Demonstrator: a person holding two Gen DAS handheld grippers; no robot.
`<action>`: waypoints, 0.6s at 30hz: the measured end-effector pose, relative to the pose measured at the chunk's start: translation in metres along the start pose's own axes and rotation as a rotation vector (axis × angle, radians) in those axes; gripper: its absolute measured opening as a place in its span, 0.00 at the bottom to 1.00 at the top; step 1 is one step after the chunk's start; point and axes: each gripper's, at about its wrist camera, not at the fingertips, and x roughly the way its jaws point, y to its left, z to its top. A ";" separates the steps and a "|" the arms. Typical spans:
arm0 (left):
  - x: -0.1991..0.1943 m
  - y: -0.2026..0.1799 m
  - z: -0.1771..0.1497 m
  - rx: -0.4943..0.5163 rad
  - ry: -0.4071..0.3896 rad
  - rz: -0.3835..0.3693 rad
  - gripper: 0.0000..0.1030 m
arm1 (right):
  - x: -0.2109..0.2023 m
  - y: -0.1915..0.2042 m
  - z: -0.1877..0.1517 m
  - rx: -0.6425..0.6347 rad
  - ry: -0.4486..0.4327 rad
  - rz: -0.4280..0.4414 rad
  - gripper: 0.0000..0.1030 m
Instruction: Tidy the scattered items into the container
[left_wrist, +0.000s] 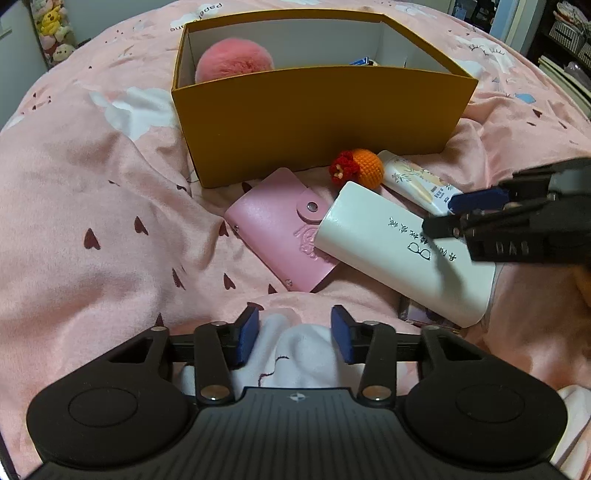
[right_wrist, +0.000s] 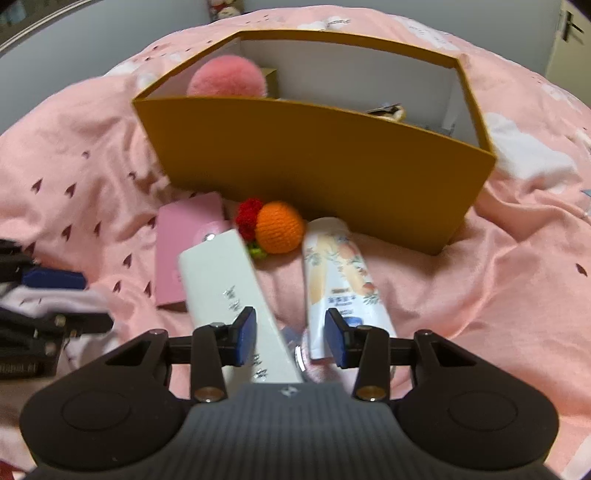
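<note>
A pink quilt (left_wrist: 92, 177) printed with small dark hearts and white clouds covers the bed, rumpled into folds, with plush toys dim in the upper left of the left wrist view. Low in that view the left gripper (left_wrist: 294, 339) has its blue pads half spread around a bunched white cloth (left_wrist: 295, 343); whether they actually press it I cannot tell. If they only graze the loose fabric, it would likely slip free on the lift, or drag a fold of quilt along. At upper centre stands the yellow box (left_wrist: 317, 122), white inside, already holding a pink pompom (left_wrist: 234, 64) at its left end. In front of it the scattered things lie crowded: a pink card wallet (left_wrist: 273, 229) with a snap, a white case (left_wrist: 402, 254) lapping over its right edge, an orange crochet ball (left_wrist: 364, 168) with a red tuft touching the case's top corner, and a peach-printed tube (left_wrist: 417, 181) to the right. In the right wrist view the right gripper (right_wrist: 290, 334) hangs half spread over the case (right_wrist: 229, 288) and the tube (right_wrist: 336, 269), pinching nothing I can see. Closing here, it could catch both at once, or tip the smooth case off the wallet and knock the ball away.
</note>
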 end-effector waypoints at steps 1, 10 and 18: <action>0.000 0.002 0.000 -0.010 -0.002 -0.008 0.46 | 0.000 0.003 -0.002 -0.017 0.009 0.001 0.43; -0.001 0.005 0.003 -0.039 -0.002 -0.035 0.46 | -0.005 0.000 -0.009 -0.008 0.039 0.065 0.45; -0.001 0.004 0.003 -0.039 0.000 -0.035 0.46 | 0.008 0.022 -0.020 -0.111 0.091 0.093 0.56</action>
